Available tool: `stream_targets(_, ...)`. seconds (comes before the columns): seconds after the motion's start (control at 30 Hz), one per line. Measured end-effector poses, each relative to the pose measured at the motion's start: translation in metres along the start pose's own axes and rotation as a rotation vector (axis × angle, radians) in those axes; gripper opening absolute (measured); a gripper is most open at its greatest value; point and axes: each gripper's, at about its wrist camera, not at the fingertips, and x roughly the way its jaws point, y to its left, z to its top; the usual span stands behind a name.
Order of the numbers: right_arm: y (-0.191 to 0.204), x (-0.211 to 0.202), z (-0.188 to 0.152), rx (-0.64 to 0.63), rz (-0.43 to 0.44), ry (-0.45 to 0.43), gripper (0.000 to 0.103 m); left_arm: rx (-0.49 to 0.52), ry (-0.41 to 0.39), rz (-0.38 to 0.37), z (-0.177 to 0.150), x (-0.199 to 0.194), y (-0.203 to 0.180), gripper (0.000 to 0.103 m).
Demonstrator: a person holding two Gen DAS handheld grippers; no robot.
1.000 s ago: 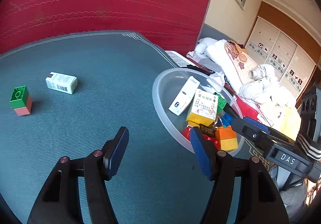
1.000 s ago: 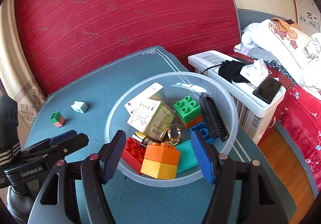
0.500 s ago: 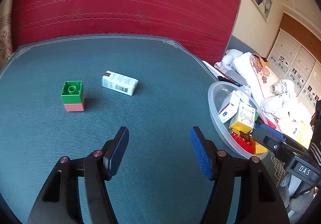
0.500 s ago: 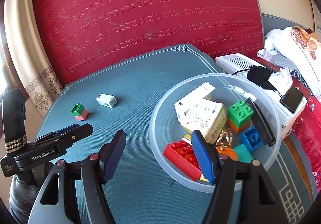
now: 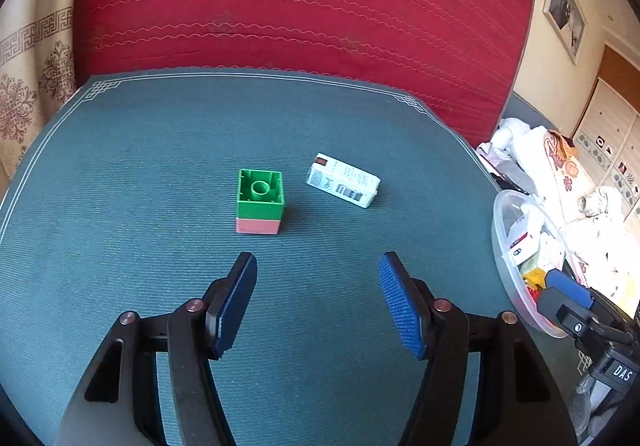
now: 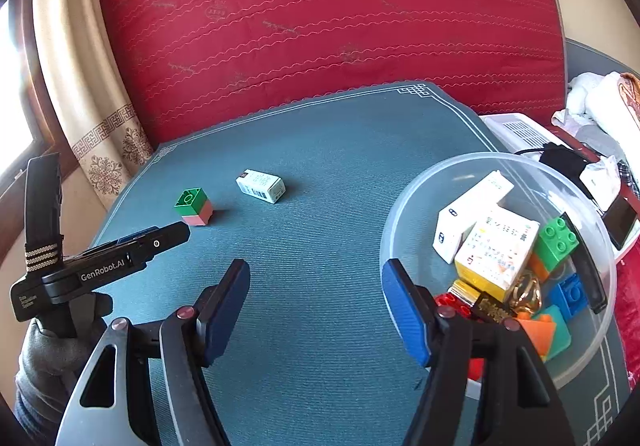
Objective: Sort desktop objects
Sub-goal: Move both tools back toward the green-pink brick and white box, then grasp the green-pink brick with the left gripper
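Observation:
A green brick stacked on a pink one [image 5: 259, 202] stands upside down on the teal table mat [image 5: 120, 246], just ahead and left of my open, empty left gripper [image 5: 316, 260]. A small white box with a barcode [image 5: 343, 186] lies to the right of the brick. In the right wrist view the same brick [image 6: 194, 207] and box [image 6: 261, 186] sit far left of my right gripper [image 6: 315, 270], which is open and empty beside the clear plastic bowl [image 6: 400, 214]. The bowl holds cartons, several coloured bricks, a black comb and gold rings.
A red quilted panel [image 5: 304, 6] stands behind the table, with a patterned curtain [image 6: 104, 150] at the left. Off the right edge are a white appliance [image 6: 520, 130] carrying a phone, and piled bedding [image 5: 560, 174]. A gloved hand [image 6: 52, 358] holds the left gripper [image 6: 120, 258].
Both grippers have swung left across the table. The bowl has slid toward the right edge of each view, and the brick and white box now sit near the middle of the left wrist view.

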Motion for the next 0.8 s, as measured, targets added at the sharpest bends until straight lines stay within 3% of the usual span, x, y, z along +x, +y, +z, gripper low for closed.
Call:
stream_targets(0.23,0.007,0.015,0.002,-0.025,0.024,0.024,0.073,-0.009,0.012,0.069,0.014,0.020,0.019,0.067)
stream_targets(0.8,0.023,0.045,0.010,-0.062,0.045,0.069,0.073,0.019,0.085,0.128,0.029,0.072,0.028,0.067)
